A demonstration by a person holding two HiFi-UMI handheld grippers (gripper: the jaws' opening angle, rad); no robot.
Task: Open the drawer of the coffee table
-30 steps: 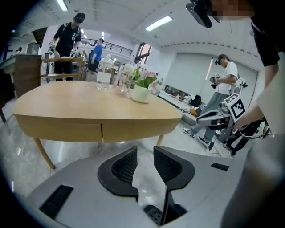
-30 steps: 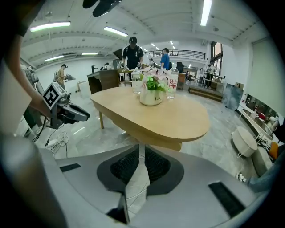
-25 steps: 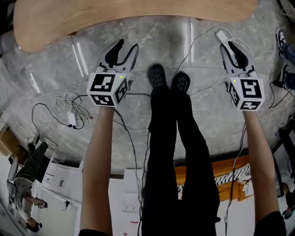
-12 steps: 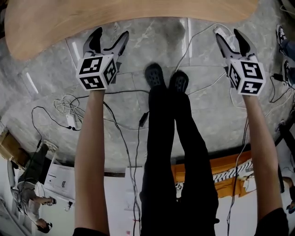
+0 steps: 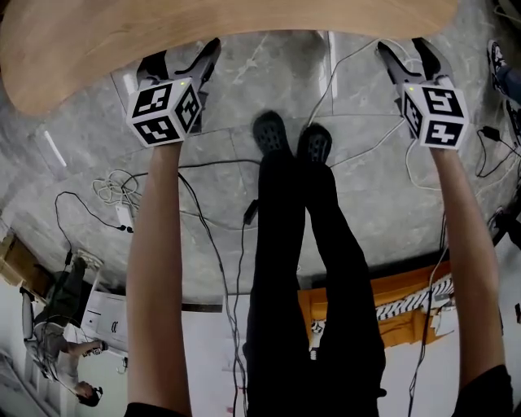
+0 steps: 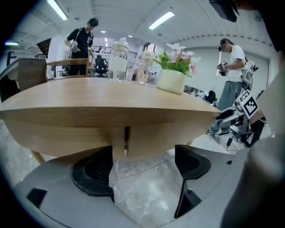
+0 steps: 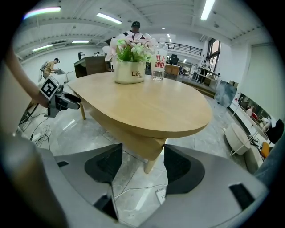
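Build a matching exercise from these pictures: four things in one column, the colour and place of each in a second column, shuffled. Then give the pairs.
Things
1. flower pot
2. shoes
3. power strip
4. cable tangle

Colour and place
A. black, side by side on the floor
B. white, flat on the floor near a table leg
C. white, on the wooden tabletop
D. white, looped loosely on the floor

Pairs: 1-C, 2-A, 3-B, 4-D

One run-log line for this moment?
left tongs: opening, empty | right tongs: opening, empty | coffee table: nothing pulled out
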